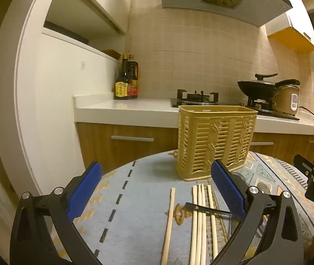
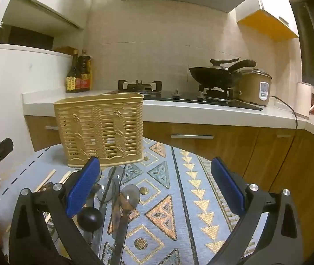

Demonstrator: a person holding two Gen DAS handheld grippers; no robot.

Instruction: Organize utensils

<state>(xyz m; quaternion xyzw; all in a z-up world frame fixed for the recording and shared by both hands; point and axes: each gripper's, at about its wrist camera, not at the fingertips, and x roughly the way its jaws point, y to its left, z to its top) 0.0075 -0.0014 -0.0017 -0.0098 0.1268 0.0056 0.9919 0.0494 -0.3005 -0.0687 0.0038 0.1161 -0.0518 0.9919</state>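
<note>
- The left gripper is held with jaws spread wide and empty above the chopsticks, whose near ends are cut off by the frame.
- The right gripper is likewise released, grasping nothing.
- The spoons are partly hidden behind its left finger (their number is hard to make out).
- The basket stands upright on the tabletop, just beyond the utensils.

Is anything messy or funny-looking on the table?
A little. The spoons lie in a jumbled heap, crossing each other, not in a row. One chopstick lies apart from the other chopsticks, and a dark utensil lies across those. The basket stands upright and looks empty. Nothing looks spilled or broken.
</note>
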